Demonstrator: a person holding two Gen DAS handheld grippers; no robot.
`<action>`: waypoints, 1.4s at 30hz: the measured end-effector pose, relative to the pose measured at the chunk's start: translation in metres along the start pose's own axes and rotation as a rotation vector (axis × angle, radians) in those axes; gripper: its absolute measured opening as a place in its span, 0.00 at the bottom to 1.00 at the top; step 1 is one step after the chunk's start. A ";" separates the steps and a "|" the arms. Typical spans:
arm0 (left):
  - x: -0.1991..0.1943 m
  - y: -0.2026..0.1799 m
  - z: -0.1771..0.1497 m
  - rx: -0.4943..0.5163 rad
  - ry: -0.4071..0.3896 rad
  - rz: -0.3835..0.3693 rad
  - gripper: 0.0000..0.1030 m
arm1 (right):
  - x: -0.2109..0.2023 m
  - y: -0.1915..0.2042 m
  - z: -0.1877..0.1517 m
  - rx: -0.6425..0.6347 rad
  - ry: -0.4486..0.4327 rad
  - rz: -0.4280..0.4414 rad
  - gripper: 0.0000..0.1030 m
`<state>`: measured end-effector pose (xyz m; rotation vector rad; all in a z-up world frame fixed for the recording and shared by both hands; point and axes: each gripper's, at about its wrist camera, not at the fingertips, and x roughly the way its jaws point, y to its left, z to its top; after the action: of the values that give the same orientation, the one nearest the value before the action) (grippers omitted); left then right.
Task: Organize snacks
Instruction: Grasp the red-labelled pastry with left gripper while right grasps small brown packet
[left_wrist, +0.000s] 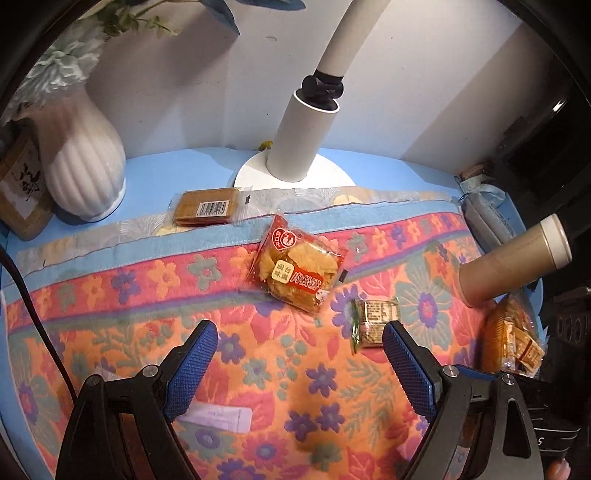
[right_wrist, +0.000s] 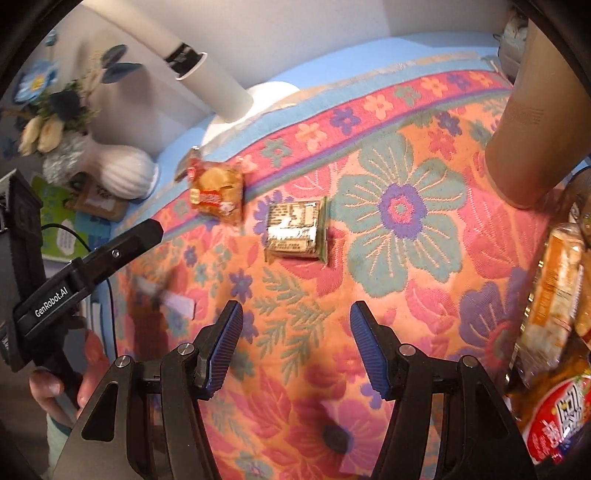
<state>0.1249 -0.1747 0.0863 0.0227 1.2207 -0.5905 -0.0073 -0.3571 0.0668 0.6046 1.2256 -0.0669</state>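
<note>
A red pastry packet (left_wrist: 297, 267) lies on the flowered cloth (left_wrist: 258, 369), also in the right wrist view (right_wrist: 216, 194). A small silvery snack packet (left_wrist: 375, 323) lies to its right, ahead of my right gripper (right_wrist: 295, 236). A brown barcode packet (left_wrist: 207, 210) lies at the cloth's far edge. More packets (right_wrist: 550, 295) are piled at the right. My left gripper (left_wrist: 301, 363) is open and empty above the cloth, short of the red packet. My right gripper (right_wrist: 295, 347) is open and empty, short of the silvery packet.
A white ribbed vase (left_wrist: 83, 166) stands at the back left. A white lamp base (left_wrist: 295, 173) and stem stand at the back middle. A tan cylinder (left_wrist: 517, 258) stands at the right, also in the right wrist view (right_wrist: 528, 122). A black cable (left_wrist: 33, 314) runs down the left.
</note>
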 end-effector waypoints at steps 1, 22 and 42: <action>0.009 0.000 0.005 0.011 0.009 0.004 0.87 | 0.006 -0.001 0.003 0.010 0.002 -0.004 0.58; 0.081 -0.007 0.030 0.149 0.062 -0.008 0.87 | 0.073 0.029 0.041 -0.080 -0.048 -0.210 0.58; 0.035 0.009 -0.022 0.072 0.045 -0.013 0.52 | 0.027 0.001 -0.004 -0.065 -0.085 -0.160 0.46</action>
<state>0.1173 -0.1747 0.0446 0.0897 1.2434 -0.6482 -0.0004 -0.3476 0.0421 0.4422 1.1872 -0.1853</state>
